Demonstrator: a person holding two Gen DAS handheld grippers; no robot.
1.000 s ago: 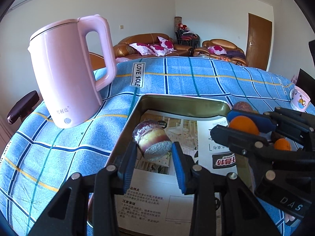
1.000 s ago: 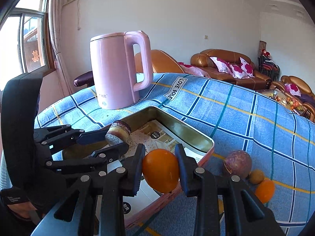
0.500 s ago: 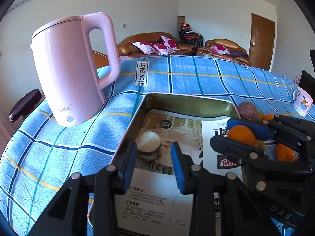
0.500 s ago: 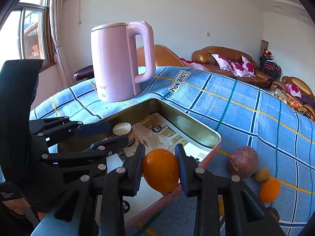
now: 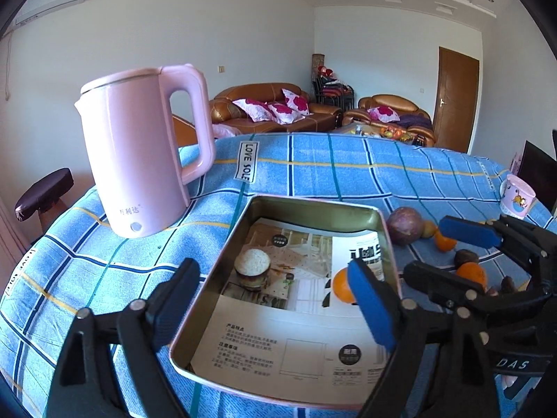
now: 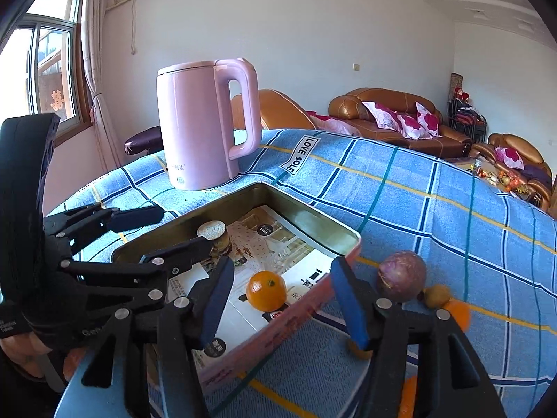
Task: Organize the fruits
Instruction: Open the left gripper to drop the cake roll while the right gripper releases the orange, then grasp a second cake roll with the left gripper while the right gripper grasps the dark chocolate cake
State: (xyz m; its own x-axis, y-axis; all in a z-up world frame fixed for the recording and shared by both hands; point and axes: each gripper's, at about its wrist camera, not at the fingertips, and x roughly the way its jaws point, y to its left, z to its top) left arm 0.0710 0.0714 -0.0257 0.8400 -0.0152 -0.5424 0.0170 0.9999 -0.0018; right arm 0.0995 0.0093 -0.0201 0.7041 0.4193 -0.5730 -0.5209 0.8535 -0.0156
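A metal tray point(image 5: 315, 208) point(image 6: 343, 232) lined with printed paper lies on the blue checked cloth. In it sit a cut purple-and-white fruit piece point(image 5: 252, 267) point(image 6: 216, 238) and an orange point(image 5: 341, 286) point(image 6: 266, 290). My left gripper point(image 5: 275, 308) is open and empty above the tray's near end. My right gripper point(image 6: 278, 299) is open and empty, just behind the orange; it also shows in the left wrist view point(image 5: 417, 254). A purple passion fruit point(image 5: 405, 225) point(image 6: 401, 276), a small brown fruit point(image 6: 437, 295) and more oranges point(image 5: 470, 273) lie right of the tray.
A pink kettle point(image 5: 139, 160) point(image 6: 205, 125) stands on the cloth left of the tray. A small printed cup point(image 5: 517, 199) sits at the far right table edge. Sofas and a door are behind the table.
The left gripper let go of the cut fruit piece, which now sits in the tray, and opened wide. The right gripper released the orange into the tray and opened.
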